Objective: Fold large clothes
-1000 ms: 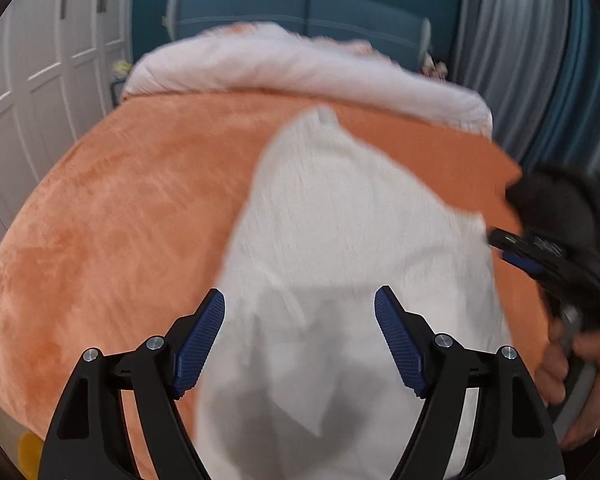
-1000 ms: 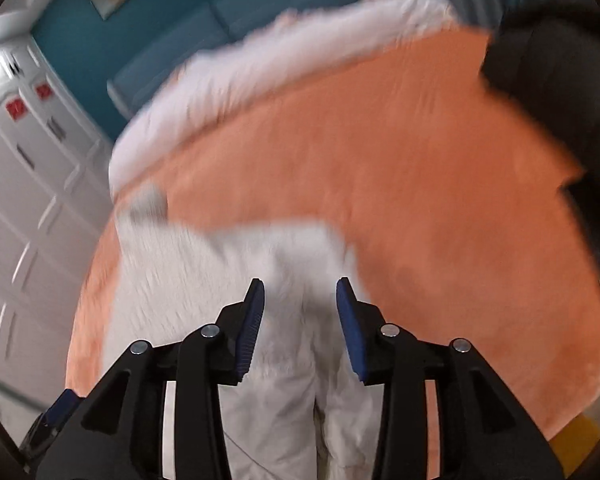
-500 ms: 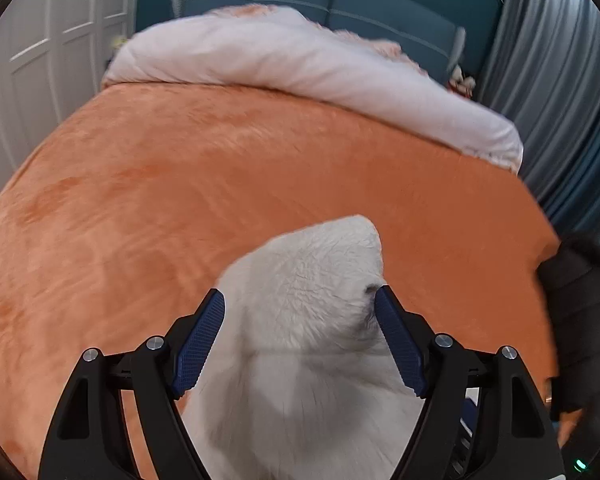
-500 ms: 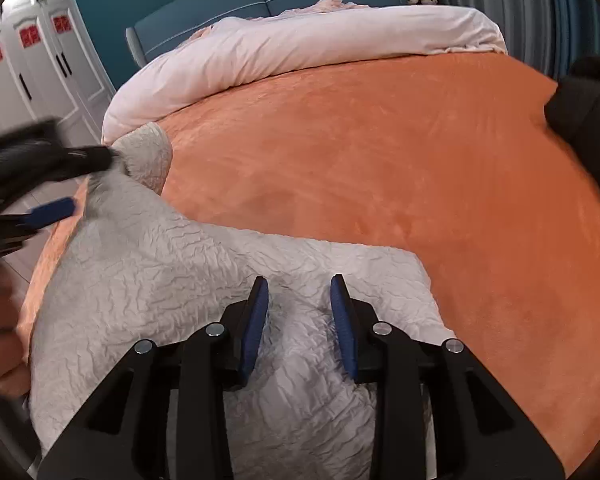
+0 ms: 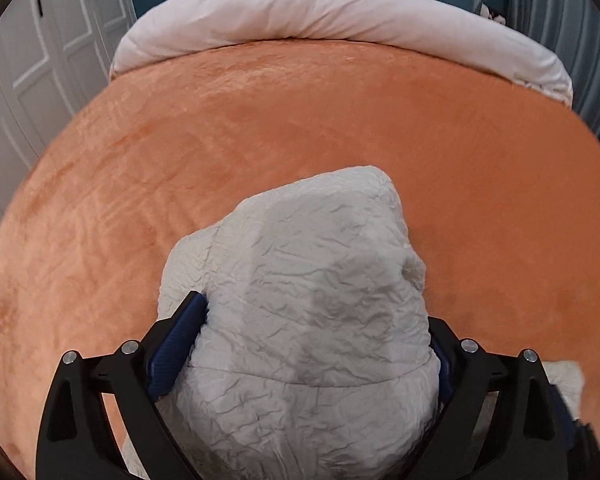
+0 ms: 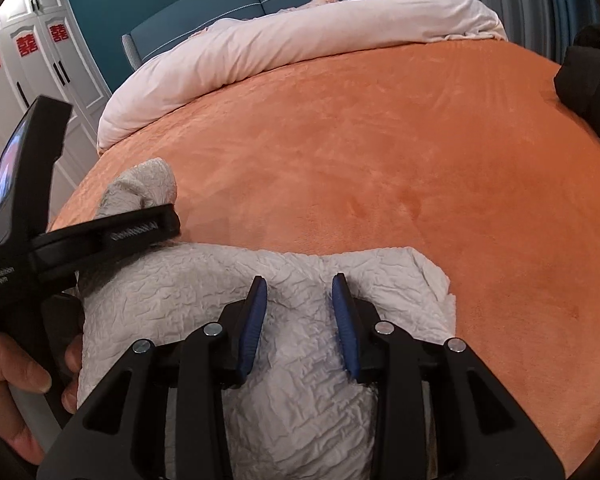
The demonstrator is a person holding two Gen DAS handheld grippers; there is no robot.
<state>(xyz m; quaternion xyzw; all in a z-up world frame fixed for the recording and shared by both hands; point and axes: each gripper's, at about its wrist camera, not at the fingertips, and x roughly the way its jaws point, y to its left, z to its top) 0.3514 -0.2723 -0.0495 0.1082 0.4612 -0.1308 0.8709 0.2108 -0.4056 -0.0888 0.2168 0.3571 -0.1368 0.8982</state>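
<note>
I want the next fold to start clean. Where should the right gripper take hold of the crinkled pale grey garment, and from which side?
Probably the free corner of the crinkled pale grey garment on the orange plush bedspread. It lies flat and apart from the left gripper, so the right gripper could come in low from the right edge, one finger sliding under the hem.

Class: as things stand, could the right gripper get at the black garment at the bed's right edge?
Probably yes. The right gripper has grey cloth between its jaws, but only bare orange blanket lies between it and the black garment. Whether it grips that cloth is unclear.
</note>
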